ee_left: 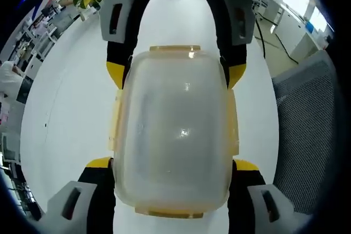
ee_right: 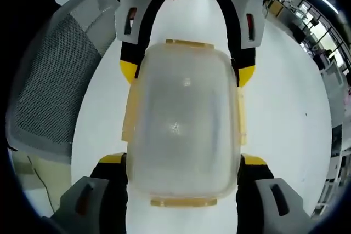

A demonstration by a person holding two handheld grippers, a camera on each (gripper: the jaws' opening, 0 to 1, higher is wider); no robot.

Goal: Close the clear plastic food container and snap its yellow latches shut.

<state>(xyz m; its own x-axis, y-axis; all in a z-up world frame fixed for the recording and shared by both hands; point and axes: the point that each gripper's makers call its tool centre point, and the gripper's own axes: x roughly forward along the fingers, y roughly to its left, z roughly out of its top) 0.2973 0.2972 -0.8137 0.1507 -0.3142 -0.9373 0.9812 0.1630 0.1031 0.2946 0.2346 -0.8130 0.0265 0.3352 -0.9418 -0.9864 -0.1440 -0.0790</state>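
1. While I look along the left gripper [ee_left: 173,182], the container [ee_left: 175,130] lies between its two jaws, lid on top, on the white table [ee_left: 66,108]. The right gripper [ee_left: 176,64] comes from the far end and brackets the other end.
2. From the right gripper view it is the same but mirrored: the right gripper [ee_right: 182,182] holds the near end of the container [ee_right: 184,124], the left gripper [ee_right: 186,58] the far end.
3. Key relation: long axis of the container runs straight from one gripper to the other, so both are abt equally near, each at one short end.
4. Fingers: both pairs are spread wide, yellow tips at the container's sides. I cannot tell if they really press the plastic.
5. Latches: far latch [ee_left: 174,49], side latch [ee_left: 116,124], near latch [ee_left: 169,212]. Whether they are snapped is not clear to me.
6. Contents: plastic is cloudy; I see nothing inside.
7. Beside the table stands a mesh chair [ee_left: 307,135].
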